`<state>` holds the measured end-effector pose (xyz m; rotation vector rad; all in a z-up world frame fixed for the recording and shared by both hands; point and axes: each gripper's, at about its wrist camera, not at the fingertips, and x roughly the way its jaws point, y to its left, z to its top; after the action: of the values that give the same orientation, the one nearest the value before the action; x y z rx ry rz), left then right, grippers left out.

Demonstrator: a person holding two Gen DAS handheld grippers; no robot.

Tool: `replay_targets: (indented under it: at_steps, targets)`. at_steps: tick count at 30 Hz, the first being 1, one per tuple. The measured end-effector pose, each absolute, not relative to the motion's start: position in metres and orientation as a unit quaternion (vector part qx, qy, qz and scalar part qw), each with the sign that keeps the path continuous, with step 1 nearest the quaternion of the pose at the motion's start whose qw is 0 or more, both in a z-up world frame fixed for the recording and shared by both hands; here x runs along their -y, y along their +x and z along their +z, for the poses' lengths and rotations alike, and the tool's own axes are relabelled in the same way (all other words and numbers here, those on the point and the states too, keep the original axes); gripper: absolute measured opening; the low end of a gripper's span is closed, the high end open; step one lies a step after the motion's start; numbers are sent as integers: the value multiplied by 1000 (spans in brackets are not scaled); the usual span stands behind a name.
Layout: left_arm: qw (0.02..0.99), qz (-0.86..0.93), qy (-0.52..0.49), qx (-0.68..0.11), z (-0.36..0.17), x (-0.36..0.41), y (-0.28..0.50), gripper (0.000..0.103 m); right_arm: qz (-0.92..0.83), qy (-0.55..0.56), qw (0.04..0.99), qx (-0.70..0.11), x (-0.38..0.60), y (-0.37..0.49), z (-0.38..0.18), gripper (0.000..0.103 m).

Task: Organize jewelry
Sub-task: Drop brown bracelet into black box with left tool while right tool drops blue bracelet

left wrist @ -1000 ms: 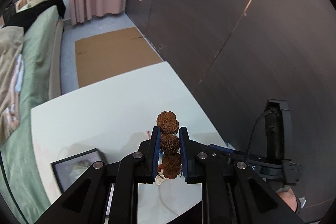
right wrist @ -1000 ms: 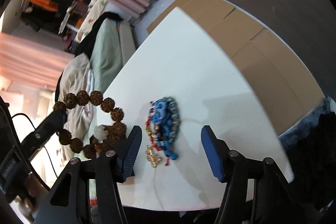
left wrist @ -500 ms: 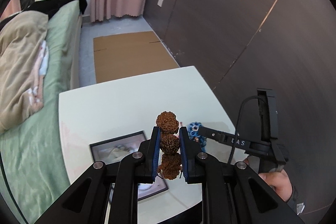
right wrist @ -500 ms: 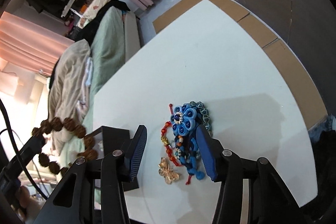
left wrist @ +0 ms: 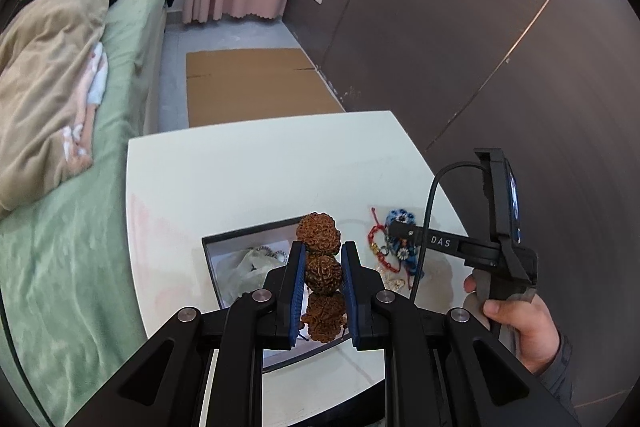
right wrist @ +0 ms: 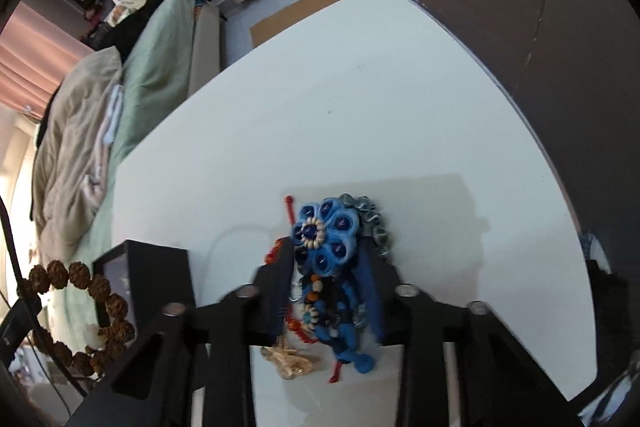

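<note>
White worktop (left wrist: 248,179) beside a green bed (left wrist: 72,227), jewelry on it and a dark box (left wrist: 240,247) near its front edge.

Left wrist view: the left gripper (left wrist: 322,279) is clamped on a brown bead bracelet (left wrist: 320,269) over the box; to its right a hand (left wrist: 520,327) holds the right gripper (left wrist: 400,231) down at the blue flower jewelry (left wrist: 396,227). Right wrist view: the right gripper (right wrist: 330,283) jaws are closing around the blue flower jewelry (right wrist: 326,231) lying on the worktop (right wrist: 360,107); whether the pads touch it is unclear. Beside it lies a gold charm (right wrist: 290,365). The bead bracelet (right wrist: 100,291) hangs at left.
</note>
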<state>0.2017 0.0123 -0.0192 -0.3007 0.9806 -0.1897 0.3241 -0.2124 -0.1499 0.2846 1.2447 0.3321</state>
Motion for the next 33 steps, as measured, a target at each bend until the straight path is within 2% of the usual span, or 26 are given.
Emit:
replay_targets:
  at_steps: [1, 3, 9, 12, 15, 17, 19, 20, 33]
  targets:
    - [866, -93, -147, -469, -22, -13, 202, 18, 154, 134, 790, -578, 214, 324, -150, 20]
    - [863, -101, -154, -471, -27, -14, 202, 18, 156, 142, 789, -577, 217, 322, -150, 19]
    - [847, -119, -171, -489, -51, -18, 208, 19, 175, 146, 806, -547, 217, 311, -125, 19]
    - [840, -102, -170, -506, -65, -24, 210, 22, 193, 158, 812, -527, 222, 301, -111, 19]
    - [841, -109, -176, -500, -61, -29, 207, 23, 218, 164, 818, -506, 220, 292, -98, 19]
    - [848, -107, -177, -487, -55, -33, 203, 30, 240, 166, 821, -491, 216, 286, -89, 19]
    - [857, -102, -183, -471, -48, -40, 198, 47, 264, 171, 819, -480, 208, 280, -81, 19]
    - [860, -99, -188, -464, -46, -44, 196, 49, 275, 172, 818, -475, 204, 278, -76, 19]
    - [878, -71, -178, -438, -32, -66, 190, 51, 370, 163, 786, -468, 131, 262, -67, 20]
